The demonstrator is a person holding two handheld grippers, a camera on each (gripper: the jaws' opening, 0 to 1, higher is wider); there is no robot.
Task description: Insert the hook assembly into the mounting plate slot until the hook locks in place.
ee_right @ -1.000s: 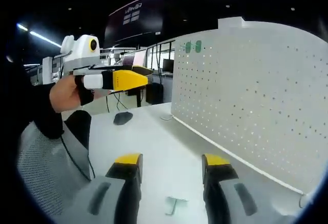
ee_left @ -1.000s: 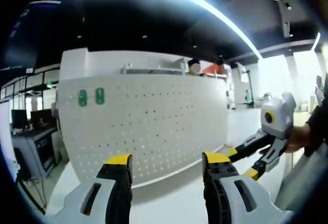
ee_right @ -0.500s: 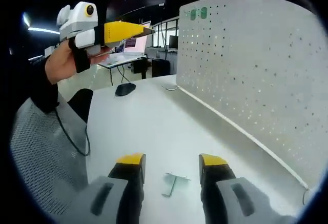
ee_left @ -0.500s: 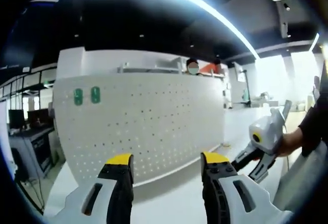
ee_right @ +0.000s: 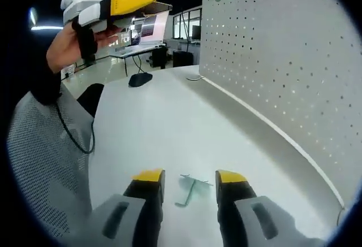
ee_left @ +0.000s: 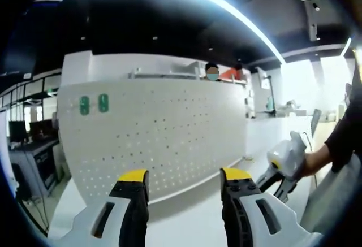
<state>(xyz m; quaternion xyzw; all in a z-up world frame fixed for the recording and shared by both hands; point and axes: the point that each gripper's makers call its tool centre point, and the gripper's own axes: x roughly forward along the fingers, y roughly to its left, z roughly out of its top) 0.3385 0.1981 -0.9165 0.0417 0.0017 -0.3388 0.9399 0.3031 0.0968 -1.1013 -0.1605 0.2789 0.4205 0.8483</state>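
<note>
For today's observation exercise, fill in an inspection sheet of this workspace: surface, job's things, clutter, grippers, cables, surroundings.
Surface: white tabletop, mostly bare.
Job's things: small thin metal hook lying flat on the tabletop between the right gripper's jaws; white perforated pegboard panel standing upright, two green tags near its top corner.
Clutter: dark computer mouse.
Grippers: left gripper open, empty; right gripper open, over the hook.
Cables: thin cord by a mesh chair.
Surroundings: office desks, ceiling light strip.

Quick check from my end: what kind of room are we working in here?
Most likely an open-plan office or lab: a white table backed by a perforated pegboard divider, more desks with monitors behind, and strip ceiling lights overhead.
</note>
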